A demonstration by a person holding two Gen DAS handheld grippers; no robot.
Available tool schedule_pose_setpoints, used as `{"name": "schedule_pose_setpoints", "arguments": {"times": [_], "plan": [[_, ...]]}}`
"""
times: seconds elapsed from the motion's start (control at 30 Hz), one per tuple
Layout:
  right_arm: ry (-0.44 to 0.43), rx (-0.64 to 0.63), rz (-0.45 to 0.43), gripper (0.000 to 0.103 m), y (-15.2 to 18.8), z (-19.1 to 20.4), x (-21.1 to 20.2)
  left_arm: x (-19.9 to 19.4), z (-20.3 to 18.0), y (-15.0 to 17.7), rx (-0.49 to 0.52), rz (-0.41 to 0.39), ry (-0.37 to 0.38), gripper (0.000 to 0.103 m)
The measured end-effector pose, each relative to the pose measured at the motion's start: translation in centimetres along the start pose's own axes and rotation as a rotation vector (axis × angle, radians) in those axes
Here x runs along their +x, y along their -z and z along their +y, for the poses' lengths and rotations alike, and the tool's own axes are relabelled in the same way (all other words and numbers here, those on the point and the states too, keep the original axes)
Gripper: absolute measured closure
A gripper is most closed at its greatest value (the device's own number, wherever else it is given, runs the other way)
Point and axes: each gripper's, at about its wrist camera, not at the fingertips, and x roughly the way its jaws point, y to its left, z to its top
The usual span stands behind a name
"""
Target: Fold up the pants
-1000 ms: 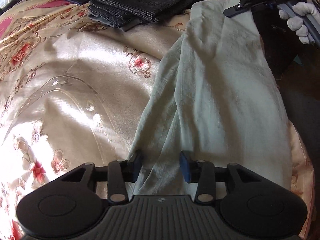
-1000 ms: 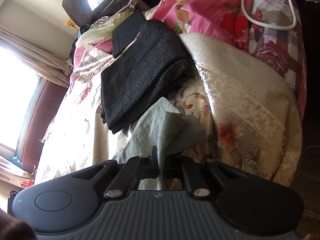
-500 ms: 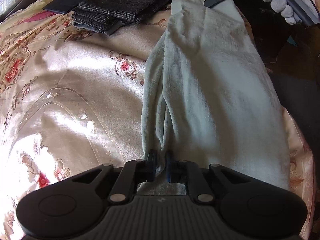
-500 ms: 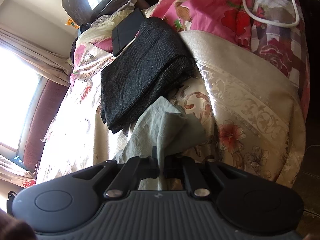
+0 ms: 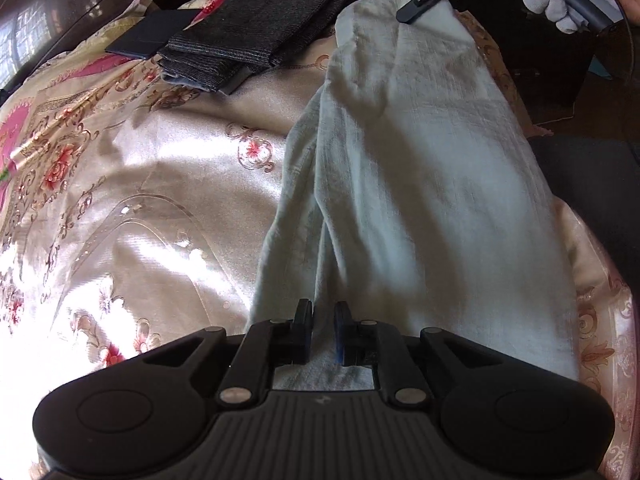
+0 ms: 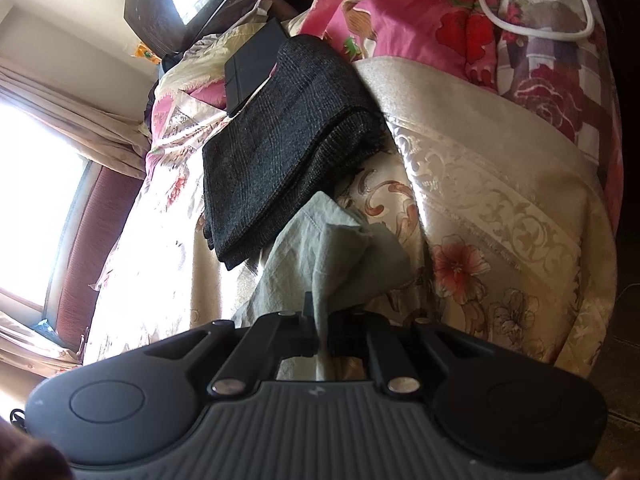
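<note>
Pinching the near end of the pants (image 5: 420, 184), the left gripper (image 5: 322, 320) is almost closed. The pants stretch straight ahead to the right gripper (image 5: 416, 8), which is clamped on the far end.

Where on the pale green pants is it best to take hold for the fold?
At the two ends. The pale green pants lie stretched lengthwise on the bedspread, so the left gripper pinches the near edge and the right gripper the far one, each from outside.
</note>
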Motion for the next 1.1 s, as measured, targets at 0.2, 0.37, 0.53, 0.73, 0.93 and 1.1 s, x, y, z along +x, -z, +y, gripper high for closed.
{"name": "schedule_pose_setpoints", "arguments": {"times": [0.2, 0.37, 0.53, 0.73, 0.93, 1.1], "plan": [[-0.007, 0.0, 0.002, 0.095, 0.0, -0.1, 0.0, 1.3, 0.3, 0.1, 0.027, 0.036, -0.011, 0.076], [-0.01, 0.003, 0.008, 0.095, -0.1, -0.1, 0.1, 2.3, 2.1, -0.5, 0.009, 0.062, 0.046, 0.069], [-0.014, 0.003, 0.012, 0.095, -0.2, -0.1, 0.2, 2.1, 1.0, -0.6, 0.058, 0.099, 0.056, 0.086], [-0.022, 0.011, 0.01, 0.095, -0.2, -0.3, 0.4, 0.2, 2.6, -0.5, -0.053, 0.047, 0.031, 0.087], [-0.021, 0.012, 0.004, 0.095, -0.2, -0.2, 0.2, -2.0, 5.0, -0.5, -0.11, -0.01, -0.061, 0.087], [-0.009, -0.004, -0.02, 0.098, 0.1, 0.0, 0.4, 2.1, 3.9, 1.0, -0.084, 0.095, -0.155, 0.08]]}}
